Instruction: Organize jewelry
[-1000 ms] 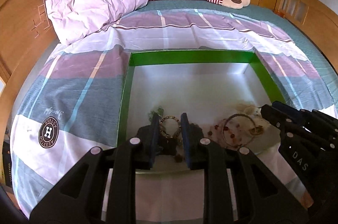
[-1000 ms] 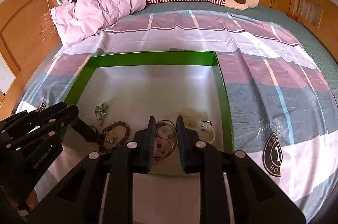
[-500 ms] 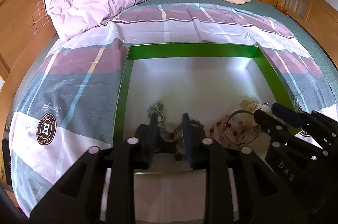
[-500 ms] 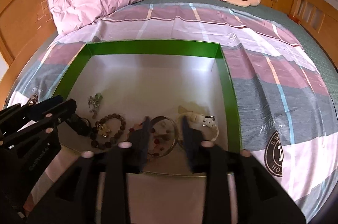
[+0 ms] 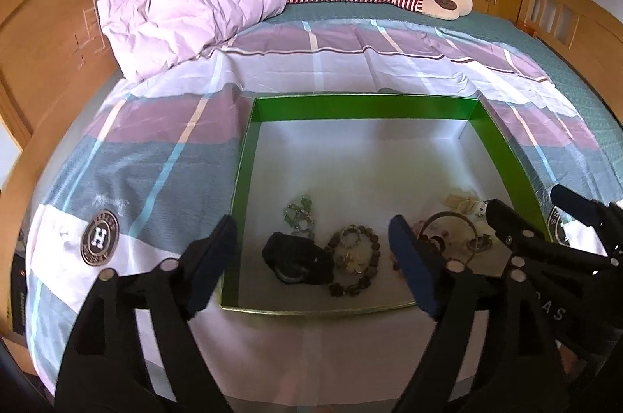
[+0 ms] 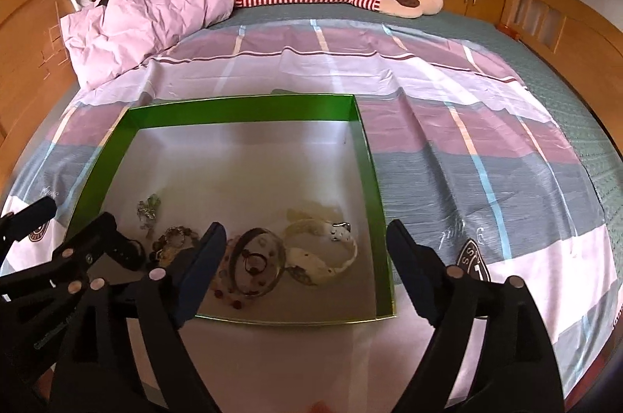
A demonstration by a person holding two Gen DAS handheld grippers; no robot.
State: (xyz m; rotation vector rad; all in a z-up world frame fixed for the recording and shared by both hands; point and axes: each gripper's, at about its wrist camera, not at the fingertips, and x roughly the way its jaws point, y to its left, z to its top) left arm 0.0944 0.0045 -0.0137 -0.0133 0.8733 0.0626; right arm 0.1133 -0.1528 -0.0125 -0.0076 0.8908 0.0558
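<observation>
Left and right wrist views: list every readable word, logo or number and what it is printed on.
"H": centre of the round badge on the bed sheet; its ring lettering is too blurred.
"AS": on the right gripper body, partly cut off.
Script signature on the sheet: unreadable.

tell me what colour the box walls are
Bright green walls with a pale white floor; the left wrist view shows it best.
</observation>
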